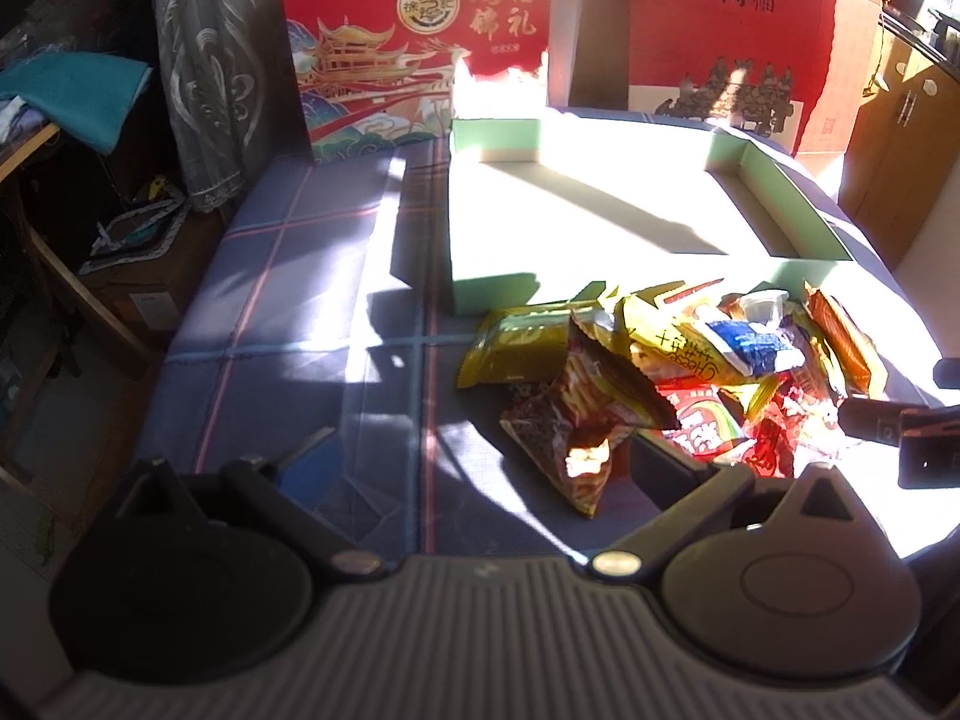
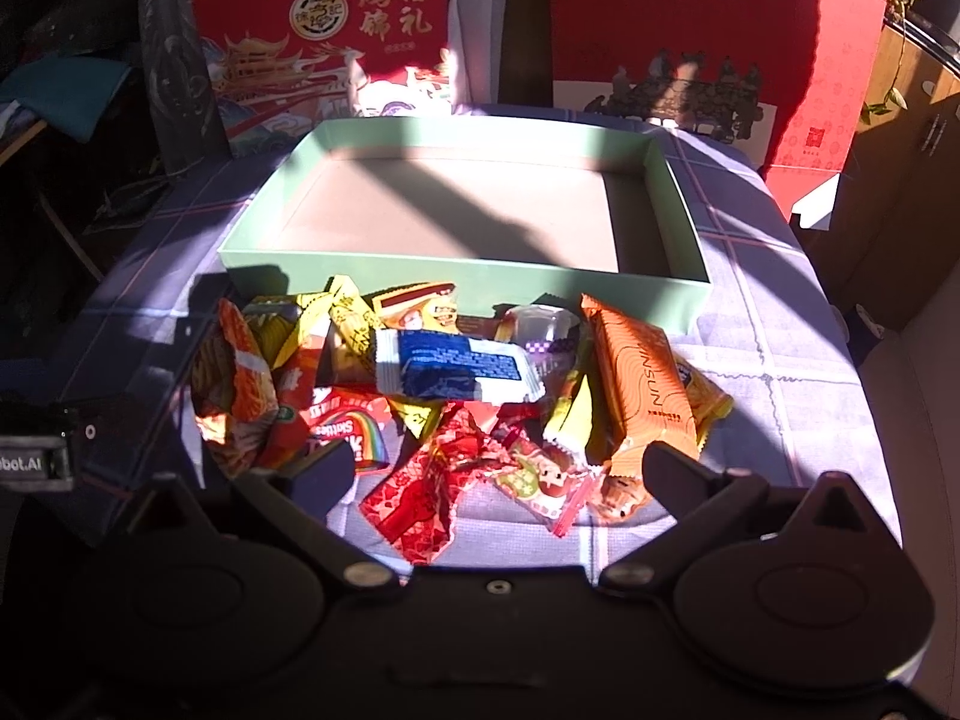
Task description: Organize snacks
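A pile of snack packets (image 1: pixel 660 378) (image 2: pixel 456 384) lies on the blue plaid table just in front of an empty pale green box (image 1: pixel 480 294) (image 2: pixel 678 294). On top lie a blue-and-white packet (image 2: pixel 456 366) and an orange packet (image 2: pixel 642 384); a red packet (image 2: pixel 420 504) sits nearest. My left gripper (image 1: pixel 468 456) is open, left of the pile, with a brown-red packet (image 1: pixel 576 420) between its fingers. My right gripper (image 2: pixel 498 468) is open, just before the pile. Each gripper shows in the other's view, the right one (image 1: pixel 900 426) and the left one (image 2: pixel 54 450).
Two red gift bags (image 1: pixel 420 42) (image 1: pixel 738 30) stand behind the box. A curtain (image 1: pixel 198 72) and a wooden chair with cloth (image 1: pixel 60 102) are at the left. A wooden cabinet (image 2: pixel 900 192) stands at the right. Strong sunlight falls across the table.
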`<state>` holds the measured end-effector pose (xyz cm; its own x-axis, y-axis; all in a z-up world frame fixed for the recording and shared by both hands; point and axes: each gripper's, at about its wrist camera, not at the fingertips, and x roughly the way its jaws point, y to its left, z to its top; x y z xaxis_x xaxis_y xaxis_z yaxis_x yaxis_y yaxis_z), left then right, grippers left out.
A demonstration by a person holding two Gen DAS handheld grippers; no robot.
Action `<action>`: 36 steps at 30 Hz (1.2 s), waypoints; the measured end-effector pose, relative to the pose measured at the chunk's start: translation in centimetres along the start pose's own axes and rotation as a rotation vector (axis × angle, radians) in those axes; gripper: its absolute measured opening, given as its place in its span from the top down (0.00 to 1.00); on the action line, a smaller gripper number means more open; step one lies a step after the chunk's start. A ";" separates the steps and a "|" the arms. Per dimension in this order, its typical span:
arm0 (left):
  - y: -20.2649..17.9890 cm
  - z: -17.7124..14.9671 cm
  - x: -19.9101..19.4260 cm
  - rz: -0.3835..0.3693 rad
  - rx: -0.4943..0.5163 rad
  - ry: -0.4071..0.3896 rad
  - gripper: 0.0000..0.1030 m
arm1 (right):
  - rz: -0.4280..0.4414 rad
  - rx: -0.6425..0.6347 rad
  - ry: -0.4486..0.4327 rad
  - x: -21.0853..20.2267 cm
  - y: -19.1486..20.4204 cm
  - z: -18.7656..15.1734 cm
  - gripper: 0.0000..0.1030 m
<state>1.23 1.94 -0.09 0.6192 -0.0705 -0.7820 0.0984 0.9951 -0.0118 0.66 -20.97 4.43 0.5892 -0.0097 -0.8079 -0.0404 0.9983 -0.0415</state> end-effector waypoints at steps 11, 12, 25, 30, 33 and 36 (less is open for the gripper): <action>-0.6 -1.1 3.6 -0.120 0.029 0.072 0.00 | 0.076 0.041 0.036 1.6 -0.4 -0.5 0.00; -0.5 -1.2 3.9 -0.140 0.024 0.073 0.00 | 0.076 0.040 0.037 1.8 -0.3 -0.6 0.00; -2.4 -0.2 8.5 -0.125 0.173 0.065 0.04 | 0.139 0.080 0.063 4.5 -0.6 -0.3 0.22; -2.9 0.3 9.0 -0.157 0.169 0.067 0.52 | 0.181 0.089 0.096 5.6 -0.2 -0.1 0.42; -2.4 0.3 8.7 -0.175 0.153 0.096 0.60 | 0.202 0.089 0.111 6.0 0.0 0.1 0.66; -1.4 0.3 8.3 -0.149 0.147 0.142 0.65 | 0.226 0.093 0.125 6.5 0.2 0.5 0.68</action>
<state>6.47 -0.03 -6.42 0.4748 -0.1945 -0.8583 0.2992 0.9528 -0.0504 4.83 -20.76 -0.53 0.4691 0.2130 -0.8571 -0.0822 0.9768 0.1978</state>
